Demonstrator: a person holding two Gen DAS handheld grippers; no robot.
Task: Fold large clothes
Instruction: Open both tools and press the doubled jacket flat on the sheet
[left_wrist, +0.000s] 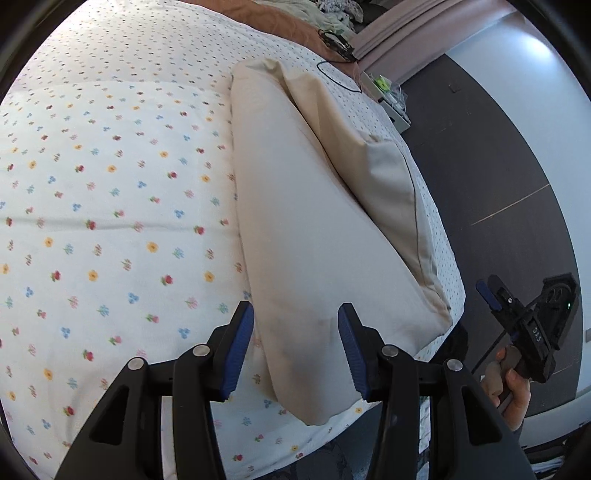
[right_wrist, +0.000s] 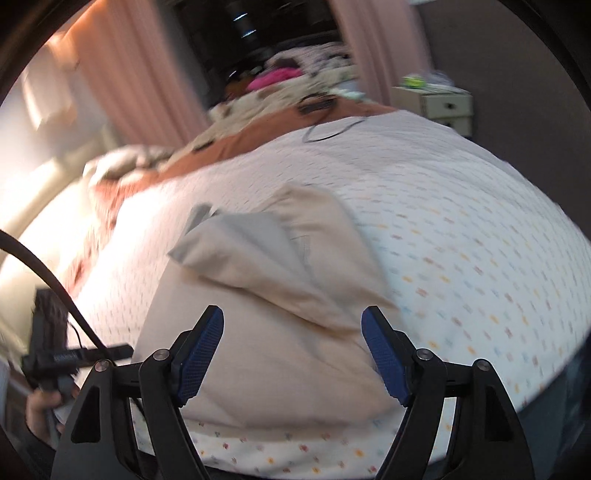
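Right now a large cream-coloured cloth garment (left_wrist: 295, 221) lies folded into a long band on the bed, which is spread with a white quilt printed with small coloured flowers (left_wrist: 110, 184). In the left wrist view the band runs from near the camera away toward the far end of the bed, close to the mattress edge, with a second folded layer (left_wrist: 388, 184) lying against its right side. The left claw (left_wrist: 295, 350) hovers over the near end of the garment, its blue ribbed pads (left_wrist: 240, 350) standing apart on either side of the cloth and not pressing it (so it is released). At the right of that view a hand (left_wrist: 509, 387) holds the other tool (left_wrist: 535, 325) off the bed's side, above the dark floor (left_wrist: 498, 166).

The right wrist view is blurred. The right claw (right_wrist: 291, 354) stands wide apart above the cream garment (right_wrist: 258, 350), nothing between its pads, while a loose flap (right_wrist: 240, 243) sits raised on top of the folded pile. A brown blanket (right_wrist: 258, 140) and pink curtains (right_wrist: 147, 74) show beyond
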